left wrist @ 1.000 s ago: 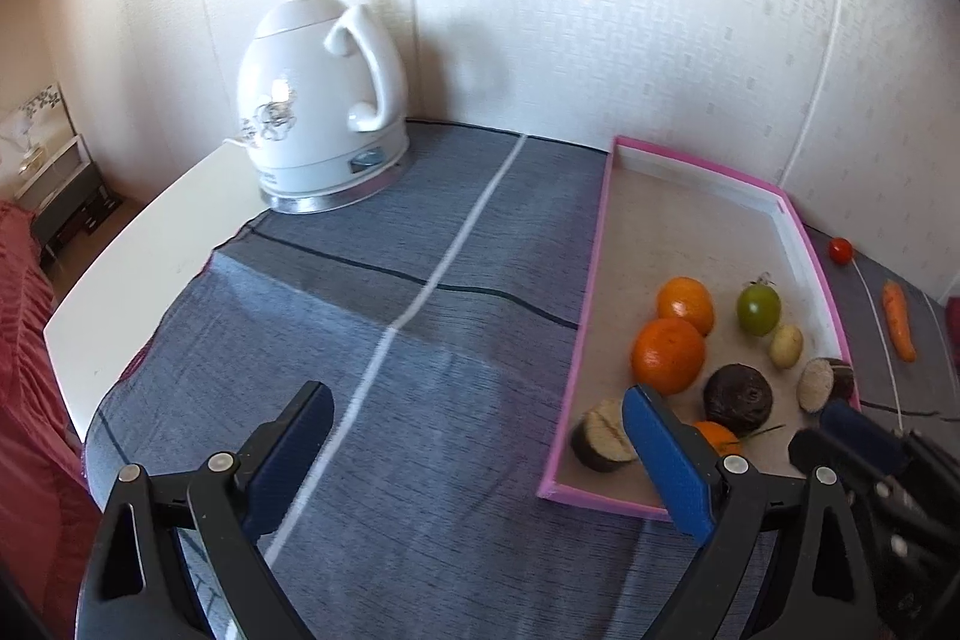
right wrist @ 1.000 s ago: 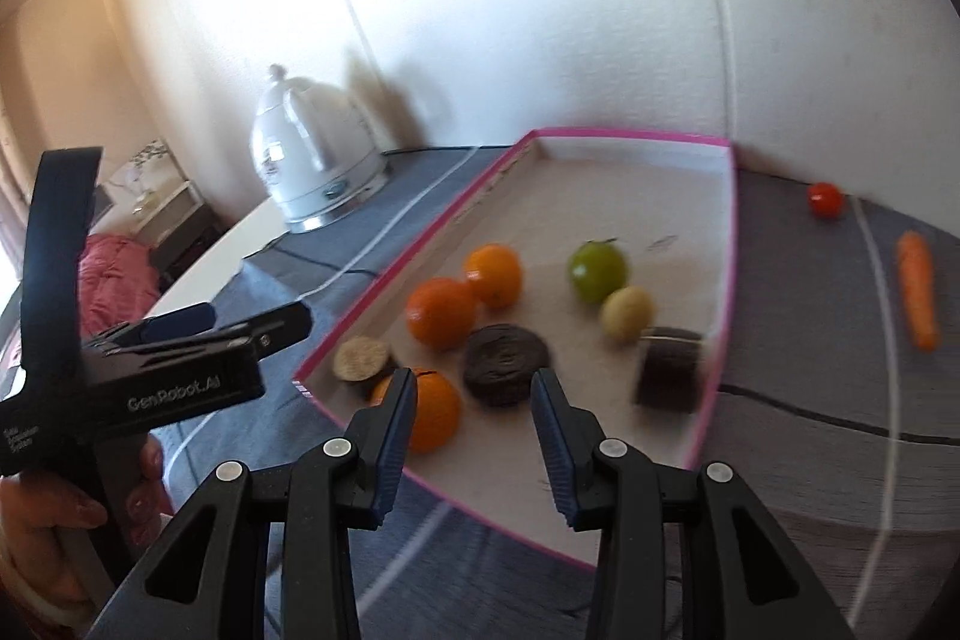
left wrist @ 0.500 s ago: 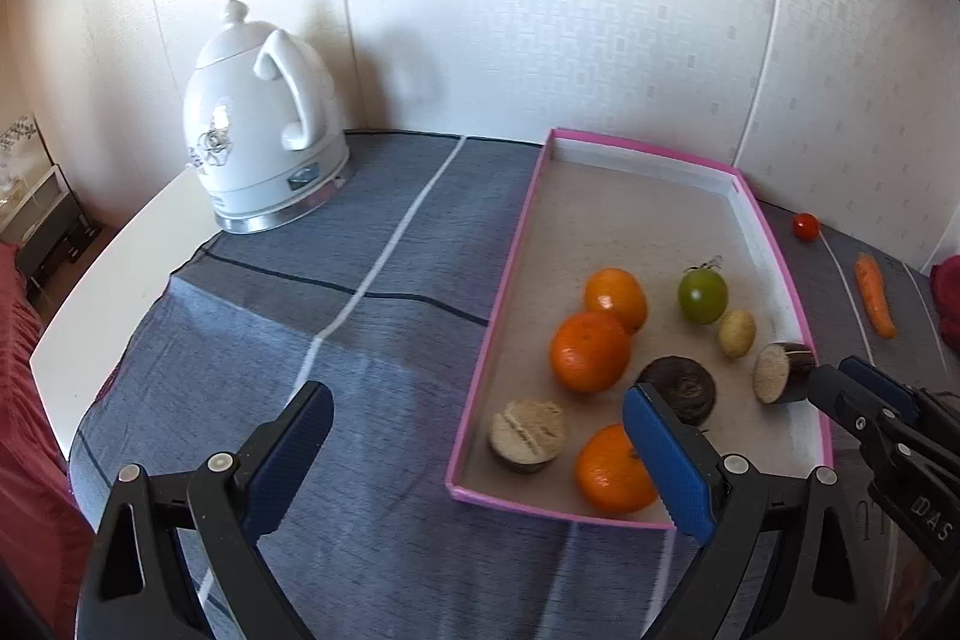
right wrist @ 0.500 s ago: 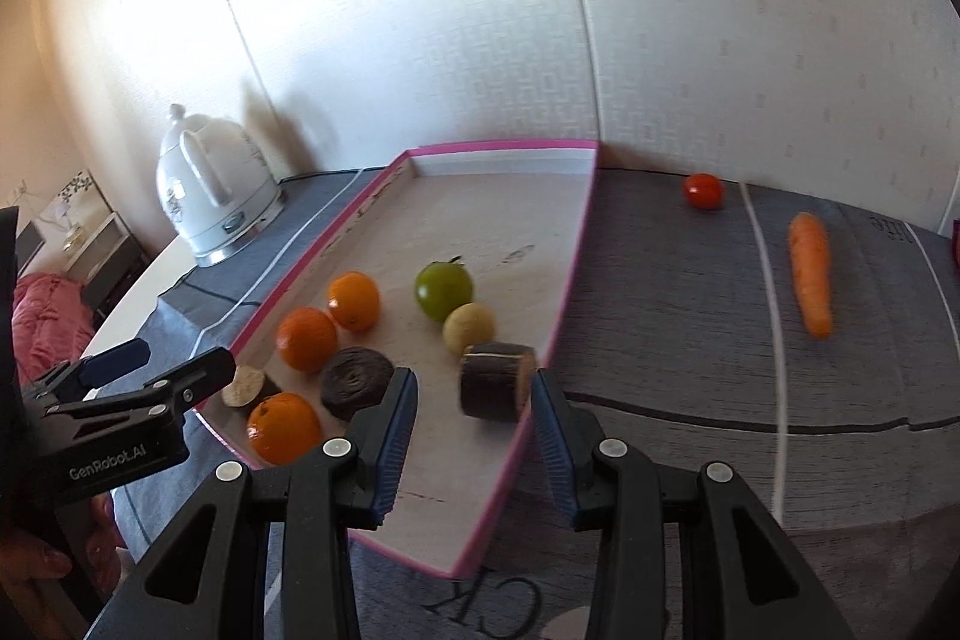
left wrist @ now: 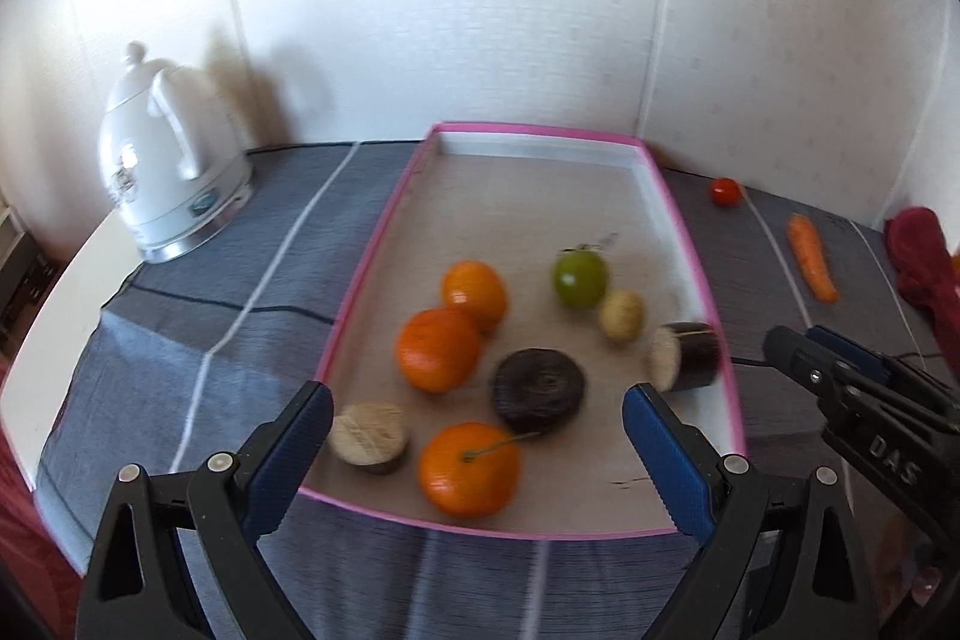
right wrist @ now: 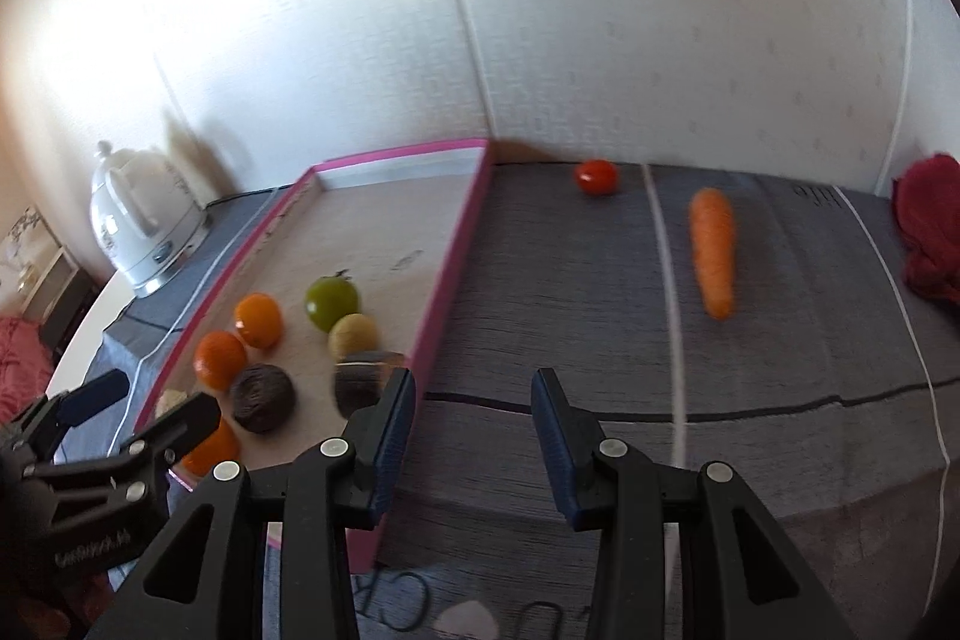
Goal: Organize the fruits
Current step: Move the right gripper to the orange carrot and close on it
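Note:
A pink-rimmed tray (left wrist: 672, 220) holds three oranges (left wrist: 438, 349), a green tomato (left wrist: 579, 277), a small potato (left wrist: 622, 315), a dark round piece (left wrist: 538, 389) and two aubergine chunks (left wrist: 684, 355). My left gripper (left wrist: 474, 403) is open wide above the tray's near end, nothing between its fingers. In the right wrist view my right gripper (right wrist: 474, 382) stands open and empty over the grey cloth just right of the tray rim (right wrist: 456, 244). Beyond it lie a carrot (right wrist: 712, 250) and a red cherry tomato (right wrist: 596, 176).
A white kettle (left wrist: 168, 172) stands at the back left by the wall. A crumpled red cloth (right wrist: 930, 232) lies at the far right. The grey tablecloth (right wrist: 570, 292) with white stripes covers the table, and its left edge drops off near the kettle.
Both grippers have swung to the right. The left one now faces the tray's near end; the right one has left the tray and faces the carrot and tomato. Jaw openings are unchanged.

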`<move>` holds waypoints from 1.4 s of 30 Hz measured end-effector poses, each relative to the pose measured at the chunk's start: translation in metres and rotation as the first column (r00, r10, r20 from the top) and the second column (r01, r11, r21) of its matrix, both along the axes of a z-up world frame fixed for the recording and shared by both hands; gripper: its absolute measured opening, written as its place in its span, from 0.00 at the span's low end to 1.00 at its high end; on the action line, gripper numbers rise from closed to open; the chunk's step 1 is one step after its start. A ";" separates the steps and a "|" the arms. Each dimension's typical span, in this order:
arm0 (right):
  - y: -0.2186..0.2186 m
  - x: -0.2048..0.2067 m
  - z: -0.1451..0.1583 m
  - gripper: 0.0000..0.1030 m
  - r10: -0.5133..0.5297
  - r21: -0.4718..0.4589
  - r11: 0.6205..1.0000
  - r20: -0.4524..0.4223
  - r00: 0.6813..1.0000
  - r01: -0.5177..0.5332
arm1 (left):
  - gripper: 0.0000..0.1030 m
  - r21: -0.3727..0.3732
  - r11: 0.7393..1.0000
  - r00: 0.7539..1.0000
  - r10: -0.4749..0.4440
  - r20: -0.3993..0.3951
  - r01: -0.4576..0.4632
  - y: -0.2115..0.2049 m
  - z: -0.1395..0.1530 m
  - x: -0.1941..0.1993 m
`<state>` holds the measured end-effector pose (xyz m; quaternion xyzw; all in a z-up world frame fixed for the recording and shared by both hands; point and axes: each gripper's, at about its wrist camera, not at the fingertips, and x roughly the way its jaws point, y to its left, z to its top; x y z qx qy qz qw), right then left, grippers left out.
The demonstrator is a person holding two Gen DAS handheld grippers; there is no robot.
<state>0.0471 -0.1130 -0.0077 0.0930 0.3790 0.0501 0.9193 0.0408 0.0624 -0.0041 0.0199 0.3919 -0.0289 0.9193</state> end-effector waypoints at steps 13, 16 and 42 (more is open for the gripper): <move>-0.059 0.007 0.000 0.40 -0.190 0.007 0.981 -0.098 0.977 0.192 | 0.97 -0.005 0.990 0.988 -0.144 0.051 0.144 -0.058 0.004 0.002; -0.077 0.010 0.008 0.40 -0.222 -0.006 0.975 -0.094 0.970 0.223 | 0.97 0.011 0.989 0.988 -0.148 0.052 0.147 -0.065 0.004 0.009; -0.114 0.101 -0.024 0.31 -0.238 -0.057 0.970 -0.040 0.970 0.236 | 0.97 0.013 0.980 0.980 -0.197 0.004 0.196 -0.099 -0.008 0.011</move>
